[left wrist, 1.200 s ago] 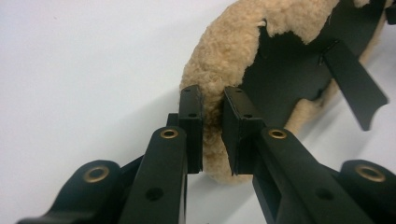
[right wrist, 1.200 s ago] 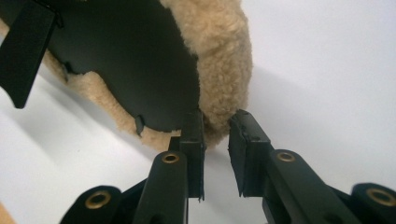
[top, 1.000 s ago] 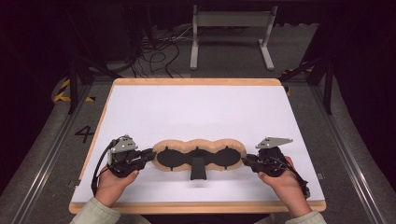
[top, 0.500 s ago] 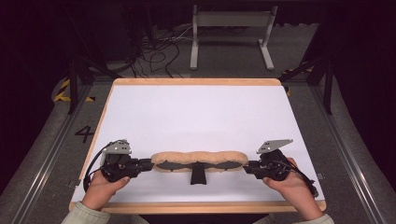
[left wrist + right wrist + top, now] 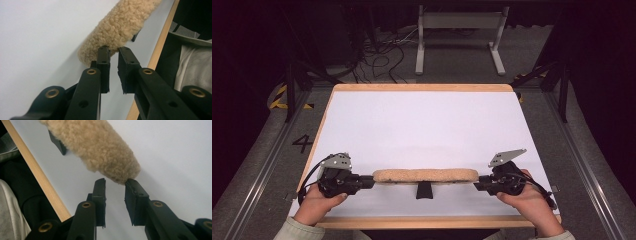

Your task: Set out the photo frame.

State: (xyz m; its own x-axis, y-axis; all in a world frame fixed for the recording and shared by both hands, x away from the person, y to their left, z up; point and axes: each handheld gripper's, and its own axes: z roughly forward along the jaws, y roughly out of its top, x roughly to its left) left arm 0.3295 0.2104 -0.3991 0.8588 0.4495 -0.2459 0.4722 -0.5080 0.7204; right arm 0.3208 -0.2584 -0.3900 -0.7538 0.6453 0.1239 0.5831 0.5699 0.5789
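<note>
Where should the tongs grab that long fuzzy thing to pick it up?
Probably at its two narrow ends. The fuzzy pad lies long and flat across the table, so the left tongs come in from its left tip and the right tongs from its right tip, pinching the soft edge.

Curly fleece pad (image 5: 425, 175) (likely sheepskin), matt white wood-edged table (image 5: 422, 120)

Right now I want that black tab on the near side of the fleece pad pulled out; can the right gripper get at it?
Probably yes: the right gripper sits at the fleece pad's end, jaws opening, and bare table lies between it and the black tab.
</note>
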